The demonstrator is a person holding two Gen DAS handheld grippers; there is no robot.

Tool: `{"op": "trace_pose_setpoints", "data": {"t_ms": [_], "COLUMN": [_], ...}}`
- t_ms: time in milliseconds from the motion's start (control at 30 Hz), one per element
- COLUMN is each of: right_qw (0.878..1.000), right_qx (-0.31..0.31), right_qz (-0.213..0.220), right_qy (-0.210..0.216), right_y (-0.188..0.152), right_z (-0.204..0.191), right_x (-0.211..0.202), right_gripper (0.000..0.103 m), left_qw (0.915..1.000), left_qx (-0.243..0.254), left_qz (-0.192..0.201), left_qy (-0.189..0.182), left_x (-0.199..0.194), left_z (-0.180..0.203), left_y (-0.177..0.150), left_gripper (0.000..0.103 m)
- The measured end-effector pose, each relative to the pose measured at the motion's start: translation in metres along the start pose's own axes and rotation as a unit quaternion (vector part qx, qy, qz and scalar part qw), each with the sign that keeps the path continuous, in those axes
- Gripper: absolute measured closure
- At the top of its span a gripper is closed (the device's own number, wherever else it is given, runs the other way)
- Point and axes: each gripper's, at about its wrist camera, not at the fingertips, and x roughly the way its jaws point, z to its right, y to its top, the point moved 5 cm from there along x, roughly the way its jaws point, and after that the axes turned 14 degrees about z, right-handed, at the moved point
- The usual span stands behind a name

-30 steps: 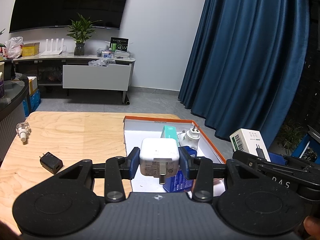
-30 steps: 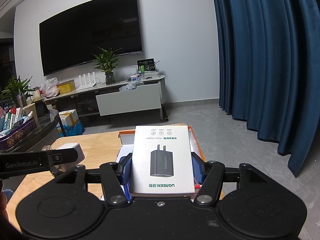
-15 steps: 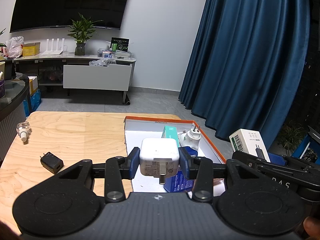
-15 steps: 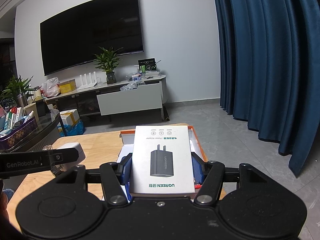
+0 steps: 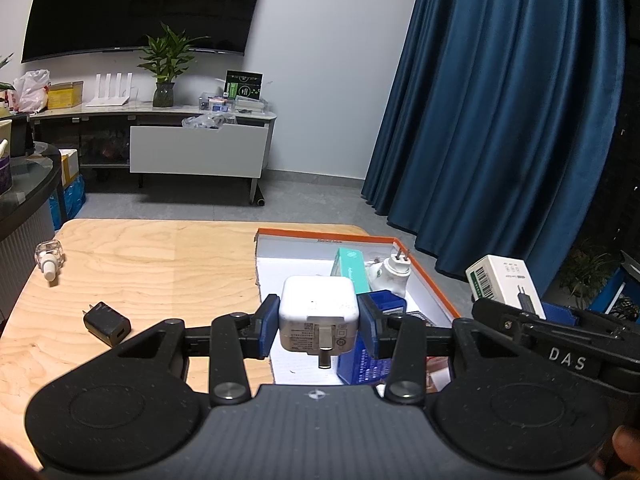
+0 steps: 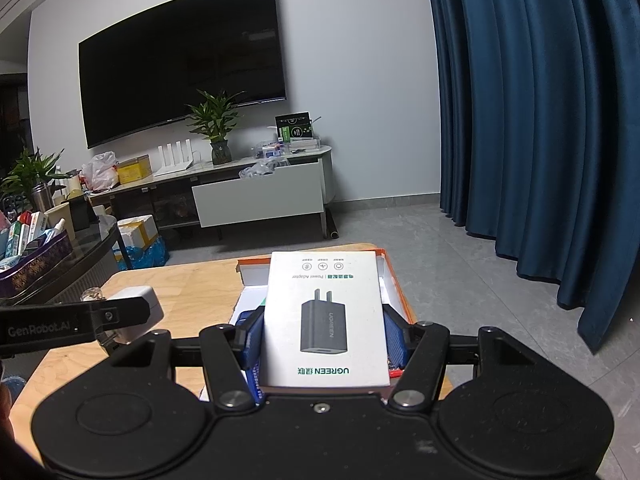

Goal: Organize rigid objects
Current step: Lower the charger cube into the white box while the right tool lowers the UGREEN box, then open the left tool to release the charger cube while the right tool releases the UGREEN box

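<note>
Two grippers loaded: left gripper (image 5: 319,326) clenched on white charger (image 5: 318,310) at lower centre, right gripper (image 6: 324,338) grasping UGREEN adapter box (image 6: 324,320), centre frame.

A big dark television (image 6: 182,66) hangs on the white wall (image 6: 360,60) at twelve o'clock. Under it runs a low media console (image 5: 160,140) carrying a potted plant (image 5: 166,64), a white router (image 5: 112,90) and a yellow box (image 5: 64,94). Deep blue curtains (image 5: 512,112) fall to the grey tile floor (image 6: 460,264) at two o'clock. A dark round side table (image 5: 24,196) sits at nine o'clock. The light is dim and cool.
</note>
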Motion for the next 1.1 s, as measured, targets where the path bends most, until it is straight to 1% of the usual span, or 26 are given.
{"op": "trace_pose_setpoints", "data": {"t_ms": [167, 533, 767, 1100], "right_qw": [1.000, 0.999, 0.998, 0.997], "right_qx": [-0.002, -0.003, 0.003, 0.012], "right_qz": [-0.008, -0.039, -0.055, -0.077], "right_qy": [0.001, -0.005, -0.014, -0.023], "right_y": [0.000, -0.002, -0.003, -0.008], "right_z": [0.001, 0.010, 0.018, 0.023], "right_x": [0.016, 0.057, 0.074, 0.098], "right_gripper": [0.033, 0.033, 0.033, 0.033], "left_qw": [0.9999, 0.9994, 0.9990, 0.9974], "left_qx": [0.002, -0.005, -0.004, 0.002], "left_qz": [-0.010, -0.035, -0.044, -0.072], "left_qy": [0.003, 0.006, 0.002, -0.006], "left_x": [0.015, 0.061, 0.082, 0.116], "left_z": [-0.006, -0.021, -0.023, -0.022], "left_y": [0.001, 0.010, 0.015, 0.011], "left_gripper": [0.061, 0.061, 0.061, 0.061]}}
